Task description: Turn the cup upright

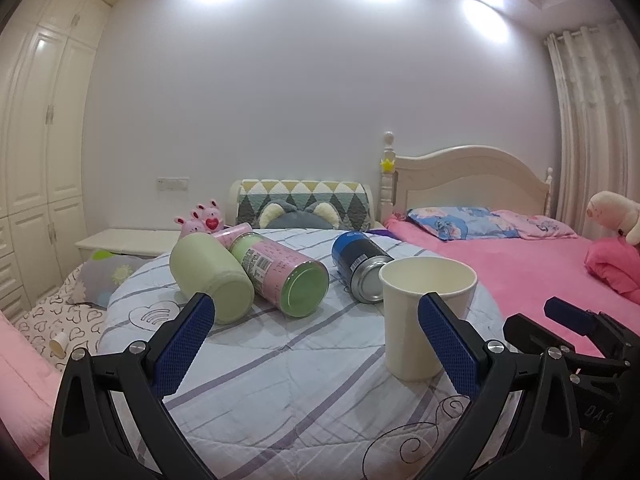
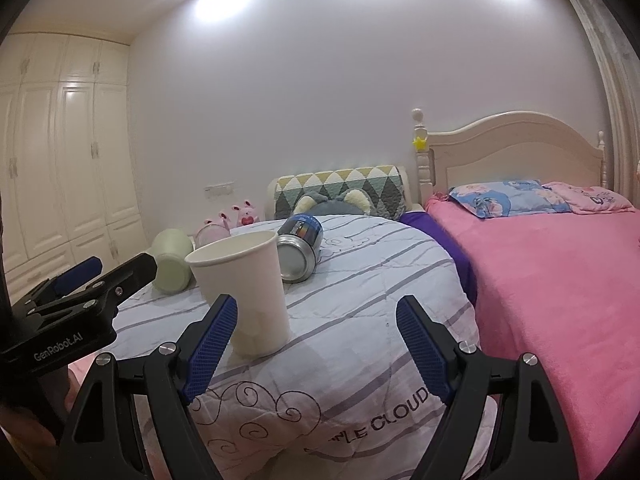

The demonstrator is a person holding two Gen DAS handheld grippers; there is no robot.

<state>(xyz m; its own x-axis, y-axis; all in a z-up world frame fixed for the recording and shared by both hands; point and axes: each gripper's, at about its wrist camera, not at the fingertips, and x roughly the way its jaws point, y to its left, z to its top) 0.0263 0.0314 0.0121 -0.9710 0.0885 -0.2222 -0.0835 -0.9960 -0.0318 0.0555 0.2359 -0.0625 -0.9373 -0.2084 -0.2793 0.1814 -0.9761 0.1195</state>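
Observation:
A white paper cup [image 1: 420,320] stands upright, mouth up, on the striped quilt [image 1: 288,380]. In the right wrist view the cup [image 2: 248,292] stands just beyond my left finger. My left gripper [image 1: 316,320] is open and empty; its right finger overlaps the cup's near side in the view. My right gripper [image 2: 316,320] is open and empty, with the cup to the left of its gap. Each gripper shows in the other's view, the right one [image 1: 576,320] and the left one [image 2: 80,276].
A pale green cup [image 1: 212,276], a pink and green can [image 1: 280,276] and a blue can [image 1: 360,268] lie on their sides behind the cup. A pink bed [image 1: 520,264] is to the right. Plush toys and a nightstand are at the back.

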